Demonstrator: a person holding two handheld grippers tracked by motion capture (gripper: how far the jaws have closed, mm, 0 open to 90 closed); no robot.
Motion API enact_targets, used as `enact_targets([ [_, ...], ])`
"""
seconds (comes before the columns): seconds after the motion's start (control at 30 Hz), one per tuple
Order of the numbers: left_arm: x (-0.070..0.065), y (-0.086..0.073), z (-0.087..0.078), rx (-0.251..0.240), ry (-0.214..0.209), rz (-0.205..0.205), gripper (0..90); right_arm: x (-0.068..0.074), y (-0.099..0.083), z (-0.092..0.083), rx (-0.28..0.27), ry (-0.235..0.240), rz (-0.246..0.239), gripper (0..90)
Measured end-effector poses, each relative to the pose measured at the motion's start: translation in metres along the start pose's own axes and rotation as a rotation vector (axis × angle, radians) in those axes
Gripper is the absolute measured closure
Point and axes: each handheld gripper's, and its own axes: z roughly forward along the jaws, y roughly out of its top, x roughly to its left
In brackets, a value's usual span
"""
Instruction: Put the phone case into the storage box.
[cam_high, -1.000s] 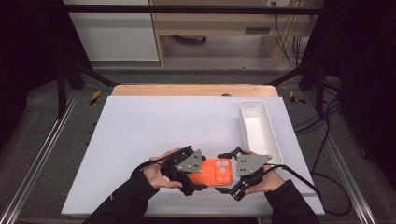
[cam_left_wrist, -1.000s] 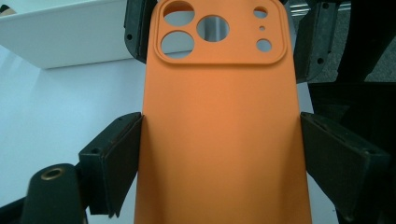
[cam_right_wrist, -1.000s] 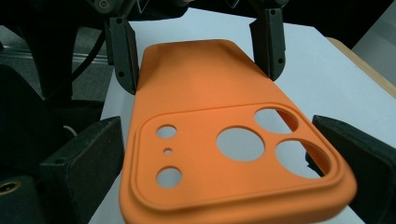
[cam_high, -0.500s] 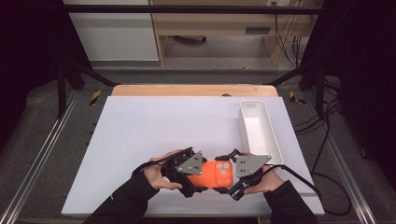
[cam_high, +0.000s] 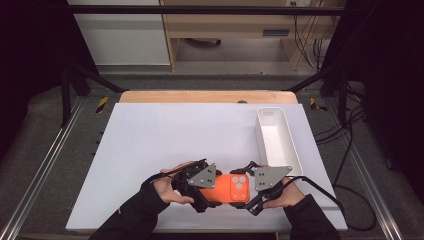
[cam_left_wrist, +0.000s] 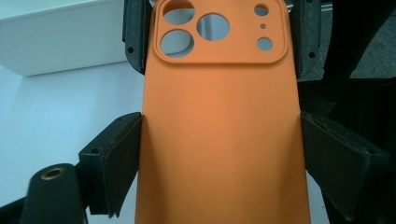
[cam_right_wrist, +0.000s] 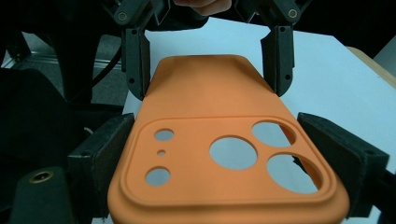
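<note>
An orange phone case (cam_high: 227, 187) with round camera cut-outs hangs level between my two grippers, just above the white table near its front edge. My left gripper (cam_high: 207, 192) is shut on the plain end, its pads (cam_left_wrist: 123, 154) pressed against both long sides of the case (cam_left_wrist: 219, 130). My right gripper (cam_high: 250, 192) holds the cut-out end. Its jaws have just been closing with the case (cam_right_wrist: 210, 107) between them, and its pads (cam_right_wrist: 112, 149) now touch both edges. The two grippers face each other.
A long white tray (cam_high: 292, 150) stands at the right, just beyond my right hand, and looks empty. The white table board (cam_high: 175, 135) stretches away to a wooden strip (cam_high: 200, 96) at the back. Cables (cam_high: 350, 165) trail off the right side.
Both hands and the case stay in the same spot near the front edge. The case sits slightly more to the left between the grippers than a second ago.
</note>
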Motion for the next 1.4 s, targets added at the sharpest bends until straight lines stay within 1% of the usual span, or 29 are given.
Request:
enact_targets([
  [0.3,0.000,-0.001,0.001,-0.001,-0.009,0.000,15.5,0.001,0.000,-0.001,0.007,0.013,0.005,15.8],
  [0.7,0.000,-0.001,0.003,-0.002,-0.029,-0.027,15.4,0.000,0.001,-0.002,0.018,0.031,0.031,16.3],
  [0.9,0.001,-0.001,0.002,-0.013,-0.024,-0.038,15.2,0.000,0.002,-0.003,0.023,0.025,0.033,16.4],
  [0.93,0.001,-0.001,0.002,-0.018,-0.026,-0.046,15.0,0.000,0.002,-0.003,0.022,0.024,0.032,16.4],
  [1.03,0.001,0.000,-0.002,-0.047,-0.015,-0.056,13.3,0.000,0.002,-0.004,0.033,0.020,0.037,16.3],
  [1.1,0.001,0.000,-0.005,-0.070,0.002,-0.062,9.9,-0.001,0.002,-0.004,0.041,0.011,0.035,16.3],
  [1.17,0.001,0.000,-0.010,-0.094,0.007,-0.074,7.8,-0.001,0.002,-0.005,0.047,0.008,0.037,16.3],
  [1.27,0.002,-0.002,-0.016,-0.111,0.019,-0.095,4.8,-0.001,0.003,-0.007,0.054,0.003,0.034,16.3],
  [1.33,0.003,-0.004,-0.019,-0.126,0.036,-0.117,3.4,-0.001,0.004,-0.009,0.059,-0.003,0.031,16.3],
  [1.4,0.004,-0.007,-0.022,-0.129,0.064,-0.137,1.6,-0.002,0.005,-0.011,0.065,-0.008,0.030,16.3],
])
